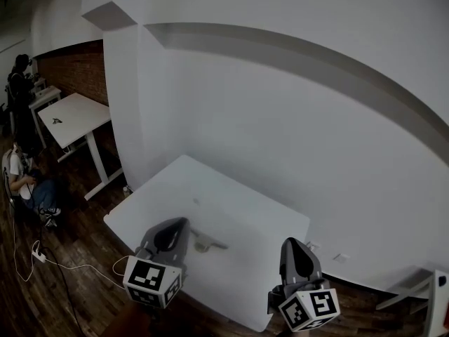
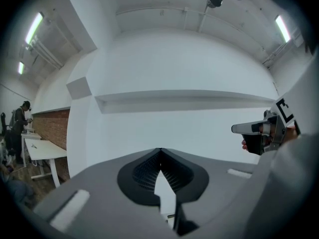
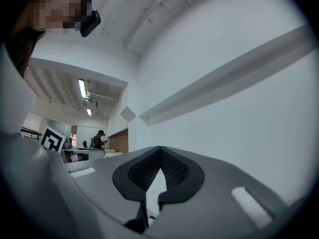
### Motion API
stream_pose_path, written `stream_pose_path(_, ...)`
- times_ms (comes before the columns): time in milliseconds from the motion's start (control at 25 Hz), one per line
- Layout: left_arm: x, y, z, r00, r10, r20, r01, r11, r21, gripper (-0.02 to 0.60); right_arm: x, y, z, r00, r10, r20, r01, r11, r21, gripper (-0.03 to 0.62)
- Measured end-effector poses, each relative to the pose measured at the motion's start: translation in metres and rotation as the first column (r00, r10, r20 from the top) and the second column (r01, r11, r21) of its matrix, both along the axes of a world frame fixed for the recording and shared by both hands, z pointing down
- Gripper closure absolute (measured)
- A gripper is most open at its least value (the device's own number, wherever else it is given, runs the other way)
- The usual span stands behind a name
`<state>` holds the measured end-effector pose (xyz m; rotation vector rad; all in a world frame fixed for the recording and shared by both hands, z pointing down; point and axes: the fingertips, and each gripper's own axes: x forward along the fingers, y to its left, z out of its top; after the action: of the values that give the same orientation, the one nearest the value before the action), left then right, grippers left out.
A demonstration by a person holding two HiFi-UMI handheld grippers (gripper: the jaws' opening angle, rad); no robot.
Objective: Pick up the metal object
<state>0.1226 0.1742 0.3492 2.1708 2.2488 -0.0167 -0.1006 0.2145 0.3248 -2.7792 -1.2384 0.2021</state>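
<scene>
The metal object, small and pale with a short handle pointing right, lies on the white table near its front edge. My left gripper hovers just left of the object, level and shut, with nothing between its jaws. The right gripper hangs over the table's front right corner, well to the right of the object; its jaws meet too and hold nothing. In the left gripper view the jaw tips touch and the right gripper shows at the right. The right gripper view shows closed tips; the object is hidden there.
A white wall rises right behind the table. At the back left stands a second white desk with a person beside it and another person sitting on the floor. A cable and power strip lie on the wood floor.
</scene>
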Motion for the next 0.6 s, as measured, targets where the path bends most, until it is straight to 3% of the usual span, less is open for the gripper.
stream_pose_path(160, 0.006, 0.021, 0.014, 1.0, 0.009, 0.029, -0.01, 0.999, 0.036, 0.581, 0.007, 0.02, 0.008, 1.0, -0.001, 0.008, 0.001, 1.0, 0.019, 0.582)
stream_pose_path(480, 0.011, 0.056, 0.014, 0.998, 0.065, 0.015, -0.066, 0.996, 0.054, 0.578, 0.015, 0.047, 0.002, 1.0, 0.03, 0.001, -0.03, 0.999, 0.013, 0.582)
stream_pose_path(520, 0.008, 0.06, 0.016, 0.995, 0.094, 0.033, -0.096, 0.994, 0.061, 0.529, 0.015, 0.05, 0.003, 0.999, 0.032, 0.001, -0.032, 0.999, 0.015, 0.582)
stream_pose_path(600, 0.002, 0.068, 0.022, 0.988, 0.139, 0.068, -0.144, 0.987, 0.074, 0.369, 0.016, 0.055, 0.005, 0.999, 0.036, 0.003, -0.036, 0.999, 0.019, 0.582)
